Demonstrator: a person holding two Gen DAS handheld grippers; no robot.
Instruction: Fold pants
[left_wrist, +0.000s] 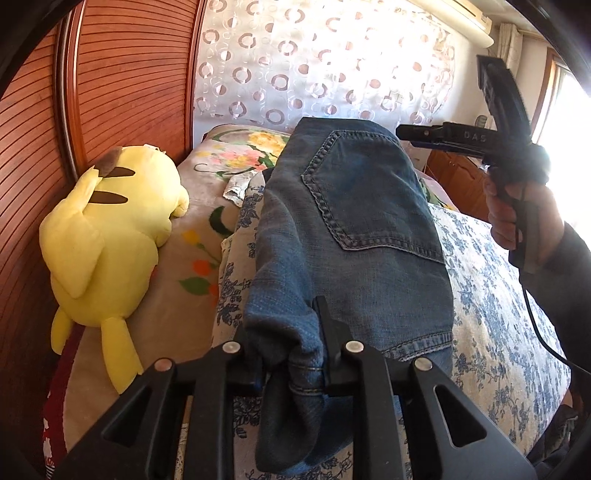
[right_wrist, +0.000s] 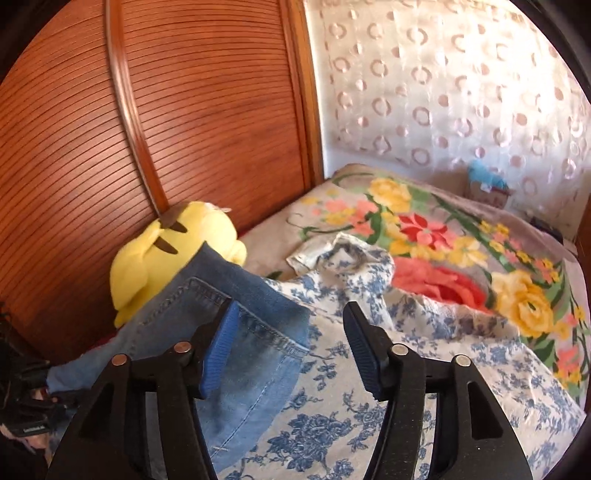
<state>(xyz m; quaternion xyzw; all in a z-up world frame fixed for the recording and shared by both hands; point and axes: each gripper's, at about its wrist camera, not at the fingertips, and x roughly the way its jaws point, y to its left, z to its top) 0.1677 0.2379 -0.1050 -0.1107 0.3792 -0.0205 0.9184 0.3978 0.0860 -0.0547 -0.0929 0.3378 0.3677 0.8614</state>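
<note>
Blue jeans (left_wrist: 351, 229) lie folded on the bed, back pocket up, running away from me. My left gripper (left_wrist: 288, 332) is shut on a bunched end of the jeans at the near edge. My right gripper (right_wrist: 291, 314) is open and empty, its blue-padded fingers (right_wrist: 221, 343) just over the far corner of the jeans (right_wrist: 243, 332). In the left wrist view the right gripper (left_wrist: 406, 133) is held in a hand above the far right end of the jeans.
A yellow plush toy (left_wrist: 110, 236) lies at the left against a slatted wooden headboard (left_wrist: 122, 74). A blue floral sheet (right_wrist: 332, 424) and a bright flowered blanket (right_wrist: 461, 240) cover the bed. A patterned curtain (left_wrist: 314, 55) hangs behind.
</note>
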